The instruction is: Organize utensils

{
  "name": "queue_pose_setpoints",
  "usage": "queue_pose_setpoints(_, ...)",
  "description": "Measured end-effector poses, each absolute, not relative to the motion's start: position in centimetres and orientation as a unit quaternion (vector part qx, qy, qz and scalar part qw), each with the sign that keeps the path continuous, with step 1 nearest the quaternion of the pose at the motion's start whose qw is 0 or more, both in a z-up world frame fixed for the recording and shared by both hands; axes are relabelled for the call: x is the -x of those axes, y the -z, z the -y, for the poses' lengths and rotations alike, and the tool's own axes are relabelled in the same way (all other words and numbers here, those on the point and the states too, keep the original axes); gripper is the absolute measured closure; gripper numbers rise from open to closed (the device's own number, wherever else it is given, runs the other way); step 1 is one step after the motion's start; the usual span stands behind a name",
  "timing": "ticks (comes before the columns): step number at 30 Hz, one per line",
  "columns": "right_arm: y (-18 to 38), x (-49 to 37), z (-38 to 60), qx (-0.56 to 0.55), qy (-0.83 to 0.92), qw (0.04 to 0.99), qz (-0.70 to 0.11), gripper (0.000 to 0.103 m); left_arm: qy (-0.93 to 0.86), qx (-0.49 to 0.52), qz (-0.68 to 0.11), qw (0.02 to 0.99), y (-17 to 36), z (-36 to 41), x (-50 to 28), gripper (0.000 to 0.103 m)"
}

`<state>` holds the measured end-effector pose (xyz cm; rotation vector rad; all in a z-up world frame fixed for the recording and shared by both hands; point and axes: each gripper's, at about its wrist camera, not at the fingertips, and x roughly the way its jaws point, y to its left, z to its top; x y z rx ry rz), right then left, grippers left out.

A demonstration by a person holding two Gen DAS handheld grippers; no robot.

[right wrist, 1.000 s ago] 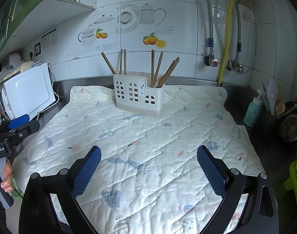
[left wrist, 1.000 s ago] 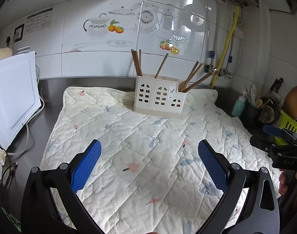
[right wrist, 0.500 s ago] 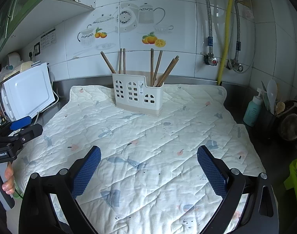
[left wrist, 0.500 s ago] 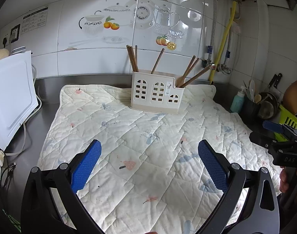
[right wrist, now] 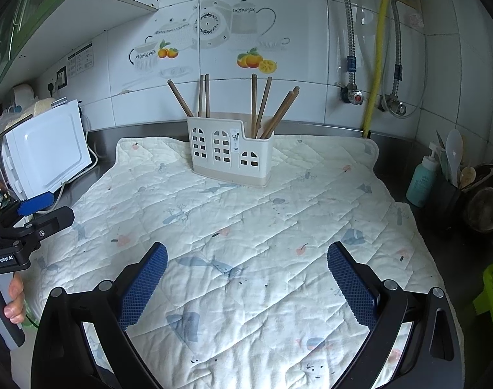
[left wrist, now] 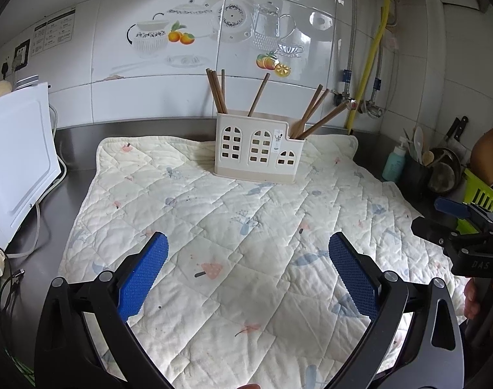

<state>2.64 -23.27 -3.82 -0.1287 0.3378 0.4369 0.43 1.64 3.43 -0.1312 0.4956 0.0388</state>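
A cream utensil holder (left wrist: 257, 149) (right wrist: 232, 159) with arched cut-outs stands at the back of a quilted mat (left wrist: 246, 227) (right wrist: 246, 220). Several wooden chopsticks (left wrist: 219, 92) (right wrist: 256, 107) stick up from its compartments, some upright, some leaning right. My left gripper (left wrist: 248, 253) hovers open over the mat's near part, nothing between its blue pads. My right gripper (right wrist: 246, 259) is open too, well short of the holder. Each gripper also shows at the edge of the other's view: the right gripper (left wrist: 466, 223), the left gripper (right wrist: 29, 217).
A white appliance (left wrist: 16, 159) (right wrist: 45, 159) stands left of the mat with cables (left wrist: 36, 227) beside it. At the right are a teal bottle (right wrist: 421, 181), a dark pot with utensils (right wrist: 453, 175), pans and a green rack (left wrist: 483, 194). Pipes (right wrist: 376, 64) run down the tiled wall.
Both grippers have drawn back and tilted a little, so the holder sits slightly farther and lower in view. Both stay open and empty. Nothing on the mat has moved.
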Motion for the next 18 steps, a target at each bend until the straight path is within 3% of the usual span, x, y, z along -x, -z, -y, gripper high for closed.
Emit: queue_pose_setpoints(18,3.94,-2.71,23.01,0.066,-0.219,0.959,-0.169,0.007,-0.014,0.061,-0.251,0.966,-3.12,-1.22,-0.56,0.005)
